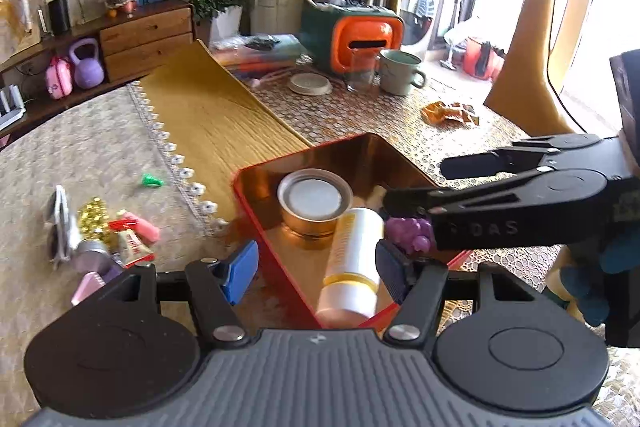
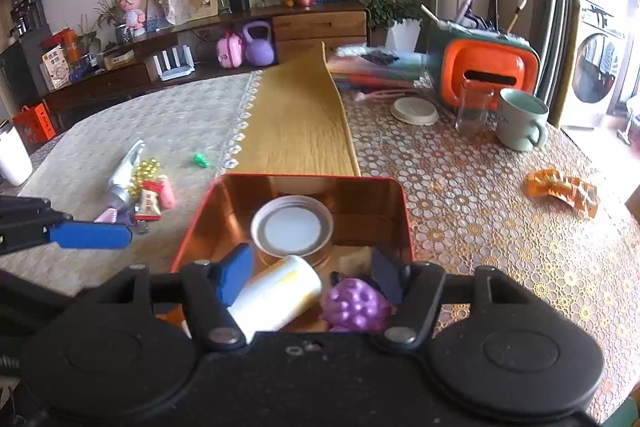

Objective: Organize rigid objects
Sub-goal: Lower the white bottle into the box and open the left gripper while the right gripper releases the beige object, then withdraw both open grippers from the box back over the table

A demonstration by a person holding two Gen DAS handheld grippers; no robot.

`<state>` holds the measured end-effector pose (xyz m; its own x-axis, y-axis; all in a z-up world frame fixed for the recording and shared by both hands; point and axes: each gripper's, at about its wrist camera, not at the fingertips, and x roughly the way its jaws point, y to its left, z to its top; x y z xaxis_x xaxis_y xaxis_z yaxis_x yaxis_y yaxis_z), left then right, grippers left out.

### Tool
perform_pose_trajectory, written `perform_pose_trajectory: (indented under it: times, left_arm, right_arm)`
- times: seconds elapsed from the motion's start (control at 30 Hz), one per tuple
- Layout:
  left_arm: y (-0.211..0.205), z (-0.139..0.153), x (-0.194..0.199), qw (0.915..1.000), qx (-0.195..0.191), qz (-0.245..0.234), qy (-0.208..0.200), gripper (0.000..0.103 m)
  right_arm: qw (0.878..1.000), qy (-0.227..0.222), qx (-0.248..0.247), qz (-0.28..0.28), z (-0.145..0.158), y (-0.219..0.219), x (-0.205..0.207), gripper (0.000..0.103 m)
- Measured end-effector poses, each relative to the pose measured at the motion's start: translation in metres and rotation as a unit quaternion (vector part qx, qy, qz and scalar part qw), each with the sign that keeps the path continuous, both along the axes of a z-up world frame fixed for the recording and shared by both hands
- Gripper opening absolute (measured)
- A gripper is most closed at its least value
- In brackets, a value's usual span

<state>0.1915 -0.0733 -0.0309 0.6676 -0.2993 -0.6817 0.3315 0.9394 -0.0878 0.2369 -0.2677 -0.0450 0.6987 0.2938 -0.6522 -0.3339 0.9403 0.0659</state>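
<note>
A red tin [image 1: 280,163] with a copper inside sits on the table. In it lie a metal jar lid [image 1: 314,201], a white and yellow bottle [image 1: 354,259] on its side and a purple grape toy [image 1: 408,233]. My left gripper [image 1: 316,273] hangs open over the tin's near corner, touching nothing. My right gripper [image 1: 414,183] reaches in from the right, open above the toy. In the right wrist view the right gripper [image 2: 312,277] stands open over the bottle [image 2: 280,297] and the toy [image 2: 356,303], above the tin [image 2: 304,177].
Small loose items [image 2: 140,187] and a green piece [image 2: 201,159] lie on the cloth to the left. A mug [image 2: 520,123], a glass [image 2: 472,111], an orange box [image 2: 488,71] and snack wrappers [image 2: 564,189] stand to the right. A sleeved arm [image 1: 532,47] rises at far right.
</note>
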Motion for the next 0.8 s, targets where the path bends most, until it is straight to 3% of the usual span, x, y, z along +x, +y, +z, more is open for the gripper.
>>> perform_pose_trajectory:
  times: [0.1, 0.6, 0.7, 0.8]
  left_arm:
    - [0.013, 0.004, -0.006, 0.9999, -0.004, 0.011, -0.005, 0.072]
    - [0.082, 0.012, -0.019, 0.9964, -0.018, 0.081, -0.015, 0.072]
    - [0.096, 0.012, -0.019, 0.995, -0.019, 0.097, -0.018, 0.081]
    - [0.11, 0.011, -0.019, 0.9933, -0.022, 0.111, -0.02, 0.081]
  right_arm:
    - [1.0, -0.009, 0.002, 0.005, 0.005, 0.005, -0.008, 0.077]
    - [0.998, -0.019, 0.028, 0.052, 0.016, 0.047, -0.037, 0.092]
    - [0.997, -0.02, 0.032, 0.065, 0.015, 0.058, -0.041, 0.1]
    - [0.997, -0.025, 0.032, 0.072, 0.014, 0.07, -0.044, 0.103]
